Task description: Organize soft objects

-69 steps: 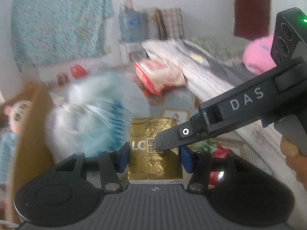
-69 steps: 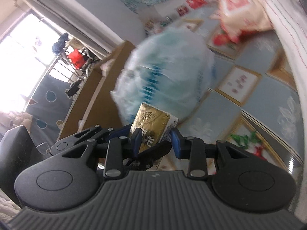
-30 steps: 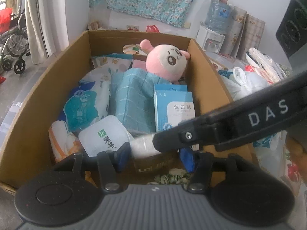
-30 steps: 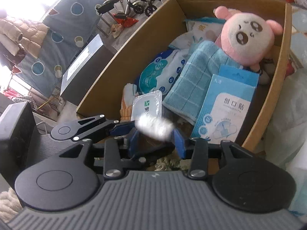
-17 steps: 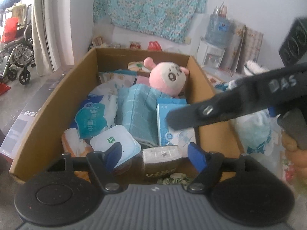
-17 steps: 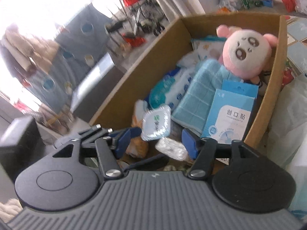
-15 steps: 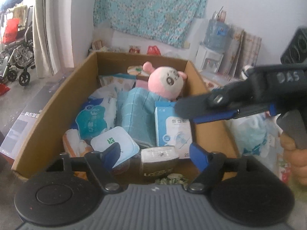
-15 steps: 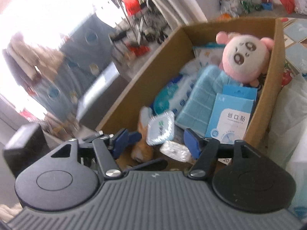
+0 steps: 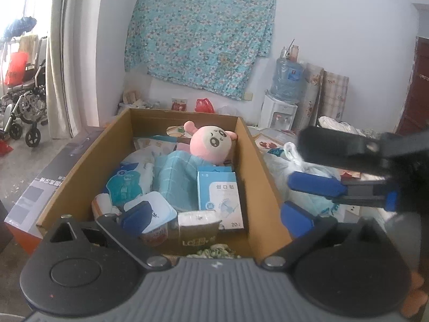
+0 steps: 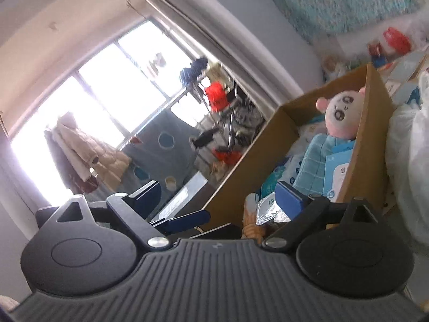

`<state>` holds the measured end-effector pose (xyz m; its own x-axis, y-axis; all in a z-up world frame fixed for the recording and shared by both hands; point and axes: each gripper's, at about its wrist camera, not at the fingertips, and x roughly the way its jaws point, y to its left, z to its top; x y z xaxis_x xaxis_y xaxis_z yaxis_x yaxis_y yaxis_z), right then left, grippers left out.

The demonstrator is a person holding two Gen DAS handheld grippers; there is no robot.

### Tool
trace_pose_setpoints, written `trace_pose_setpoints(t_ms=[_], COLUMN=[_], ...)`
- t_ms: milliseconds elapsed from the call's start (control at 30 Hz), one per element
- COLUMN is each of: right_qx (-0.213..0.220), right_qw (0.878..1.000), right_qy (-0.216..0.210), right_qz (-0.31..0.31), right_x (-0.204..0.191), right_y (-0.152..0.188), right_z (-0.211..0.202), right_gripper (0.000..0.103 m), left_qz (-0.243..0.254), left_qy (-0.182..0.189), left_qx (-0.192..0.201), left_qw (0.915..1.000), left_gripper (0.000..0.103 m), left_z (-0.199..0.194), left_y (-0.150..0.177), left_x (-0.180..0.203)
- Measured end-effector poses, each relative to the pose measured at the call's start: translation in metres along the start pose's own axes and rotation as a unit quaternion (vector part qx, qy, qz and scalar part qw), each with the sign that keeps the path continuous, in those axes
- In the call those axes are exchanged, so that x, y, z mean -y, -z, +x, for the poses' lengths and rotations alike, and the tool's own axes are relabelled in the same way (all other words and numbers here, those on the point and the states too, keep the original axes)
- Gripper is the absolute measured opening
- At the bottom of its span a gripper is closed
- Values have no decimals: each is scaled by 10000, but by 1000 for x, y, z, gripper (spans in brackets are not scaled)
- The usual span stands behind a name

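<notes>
1. Far on the left of the left wrist view, a metal wheelchair (image 9: pixel 25 107) stands by the long pale curtain (image 9: pixel 60 61).
2. Next comes the big brown cardboard box (image 9: pixel 257 166), open at the top and full of soft things.
3. In the box, a white and teal plastic pack (image 9: pixel 126 185) lies on the left. A folded light blue towel (image 9: pixel 174 179) lies beside it in the middle.
4. A pink plush doll with a round face (image 9: pixel 213 143) sits at the back of the box, touching the towel.
5. A flat blue and white paper box (image 9: pixel 221 196) leans by the right wall of the box.
6. The gold tissue pack with a white end (image 9: pixel 198 228) lies at the near end of the box. Nothing grips it.
7. The left gripper (image 9: pixel 217 217) has just been opening. Its jaws stand wide apart above the gold pack and do not touch it.
8. The right gripper (image 9: pixel 305 161) is blurry at the right, beside the box. Its jaws have just been opening too, and they look empty, I think.
9. White plastic bags (image 9: pixel 303 177) lie right of the box.
</notes>
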<state>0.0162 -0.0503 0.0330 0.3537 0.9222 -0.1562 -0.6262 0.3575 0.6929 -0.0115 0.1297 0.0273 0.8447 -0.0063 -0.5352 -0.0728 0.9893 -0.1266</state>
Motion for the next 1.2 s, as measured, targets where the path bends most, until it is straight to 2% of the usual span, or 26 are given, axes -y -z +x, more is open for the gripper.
trace_pose_setpoints(t_ms=[33, 167, 400, 500, 633, 733, 833, 1033, 1200], right_qx=[86, 446, 640, 611, 528, 416, 328, 263, 27], right_qw=[9999, 9979, 9877, 9834, 9705, 9597, 9523, 9343, 9267], right_qy=[55, 400, 1326, 1621, 2197, 2584, 2825, 3275, 3453], right_qz=[-47, -256, -526, -534, -840, -1028, -1105, -1387, -1481], right_x=[-4, -15, -24, -23, -31, -36, -38, -47, -53], right_y=[3, 17, 43, 55, 68, 78, 85, 90, 89], right_z=[-6, -31, -54, -57, -55, -51, -51, -58, -53], right_gripper=[101, 102, 102, 102, 102, 102, 102, 102, 102], left_qz=[3, -3, -210, -253, -96, -79, -54, 300, 27], left_qy=[8, 7, 39, -251, -678, -859, -915, -1112, -1093], left_qx=[13, 36, -386, -298, -265, -294, -338, -388, -464], left_qw=[10000, 10000, 9990, 9989, 9973, 9958, 9952, 9926, 9929], left_gripper=[103, 103, 103, 103, 103, 103, 103, 103, 103], left_z=[-3, -12, -19, -25, -31, -30, -28, -25, -24], left_y=[1, 9, 27, 33, 37, 37, 39, 47, 50], left_x=[2, 9, 8, 7, 9, 10, 9, 14, 5])
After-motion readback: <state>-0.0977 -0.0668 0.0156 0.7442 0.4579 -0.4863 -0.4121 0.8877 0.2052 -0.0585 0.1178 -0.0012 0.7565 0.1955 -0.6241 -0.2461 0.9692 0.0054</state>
